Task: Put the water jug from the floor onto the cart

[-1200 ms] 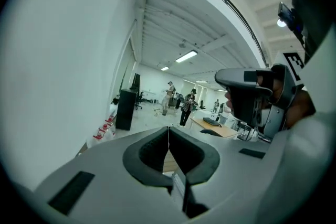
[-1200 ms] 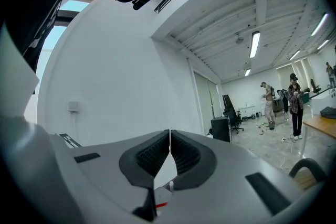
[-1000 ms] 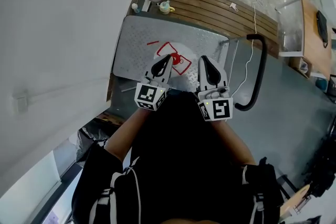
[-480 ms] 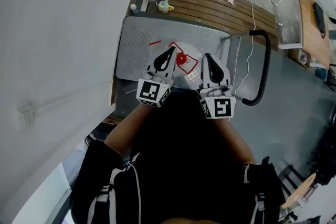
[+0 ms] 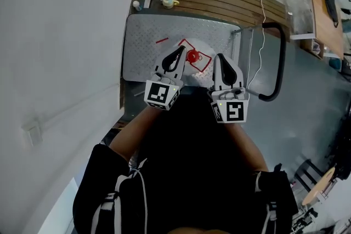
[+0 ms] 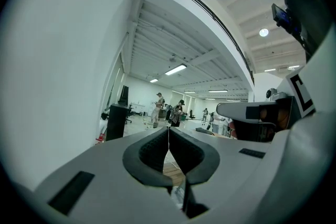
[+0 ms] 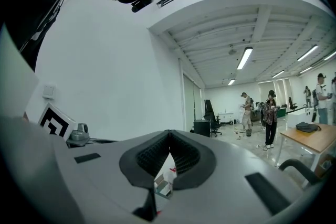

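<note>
Left fingers: closed tip to tip with nothing between them. Your left gripper (image 5: 180, 51) lies level along the jug's left side.
Right fingers: also pressed together and empty. Your right gripper (image 5: 218, 56) lies level along the jug's right side.
Water jug: the red-capped water jug (image 5: 193, 57) is between your two grippers, above the cart deck (image 5: 143, 46). From overhead you cannot tell whether its base rests on the deck.
Why this hold: the jug looks too wide for either pair of fingers, so you probably squeeze it between both grippers.
Cart handle (image 5: 281, 57): off to your right, well clear of the jug.
</note>
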`<state>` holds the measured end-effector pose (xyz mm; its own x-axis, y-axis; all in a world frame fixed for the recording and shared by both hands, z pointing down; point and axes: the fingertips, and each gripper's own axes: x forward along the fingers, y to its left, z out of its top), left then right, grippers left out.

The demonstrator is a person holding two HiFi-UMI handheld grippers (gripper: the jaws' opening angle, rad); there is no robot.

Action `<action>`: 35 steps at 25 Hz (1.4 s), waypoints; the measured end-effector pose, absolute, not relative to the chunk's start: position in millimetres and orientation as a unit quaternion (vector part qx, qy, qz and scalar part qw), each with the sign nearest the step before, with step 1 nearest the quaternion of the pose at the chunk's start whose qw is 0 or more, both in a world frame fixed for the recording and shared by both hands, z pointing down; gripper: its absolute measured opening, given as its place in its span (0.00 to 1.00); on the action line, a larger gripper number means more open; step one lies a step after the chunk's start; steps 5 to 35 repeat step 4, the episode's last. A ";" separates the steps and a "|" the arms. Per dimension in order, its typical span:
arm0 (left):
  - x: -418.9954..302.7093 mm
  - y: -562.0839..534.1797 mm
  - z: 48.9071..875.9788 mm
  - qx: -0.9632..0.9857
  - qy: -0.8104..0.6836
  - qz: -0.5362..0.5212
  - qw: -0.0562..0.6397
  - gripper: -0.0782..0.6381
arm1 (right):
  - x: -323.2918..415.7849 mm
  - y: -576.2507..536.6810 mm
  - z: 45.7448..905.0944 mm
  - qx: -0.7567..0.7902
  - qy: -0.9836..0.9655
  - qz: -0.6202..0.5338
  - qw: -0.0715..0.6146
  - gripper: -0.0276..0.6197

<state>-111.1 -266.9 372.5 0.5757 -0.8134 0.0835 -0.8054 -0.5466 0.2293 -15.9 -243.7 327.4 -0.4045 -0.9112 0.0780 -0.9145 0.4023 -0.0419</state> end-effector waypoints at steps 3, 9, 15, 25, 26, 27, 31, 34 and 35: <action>-120.8 -271.1 371.5 0.879 -0.463 -0.017 0.109 0.13 | -25.3 -245.7 331.2 0.544 -0.838 0.037 0.026 0.07; -124.5 -272.8 371.8 0.879 -0.465 -0.017 0.105 0.13 | -28.9 -246.9 333.1 0.543 -0.838 0.037 0.027 0.07; -124.5 -272.8 371.8 0.879 -0.465 -0.017 0.105 0.13 | -28.9 -246.9 333.1 0.543 -0.838 0.037 0.027 0.07; -124.5 -272.8 371.8 0.879 -0.465 -0.017 0.105 0.13 | -28.9 -246.9 333.1 0.543 -0.838 0.037 0.027 0.07; -124.5 -272.8 371.8 0.879 -0.465 -0.017 0.105 0.13 | -28.9 -246.9 333.1 0.543 -0.838 0.037 0.027 0.07; -124.5 -272.8 371.8 0.879 -0.465 -0.017 0.105 0.13 | -28.9 -246.9 333.1 0.543 -0.838 0.037 0.027 0.07; -124.5 -272.8 371.8 0.879 -0.465 -0.017 0.105 0.13 | -28.9 -246.9 333.1 0.543 -0.838 0.037 0.027 0.07; -124.5 -272.8 371.8 0.879 -0.465 -0.017 0.105 0.13 | -28.9 -246.9 333.1 0.543 -0.838 0.037 0.027 0.07; -124.5 -272.8 371.8 0.879 -0.465 -0.017 0.105 0.13 | -28.9 -246.9 333.1 0.543 -0.838 0.037 0.027 0.07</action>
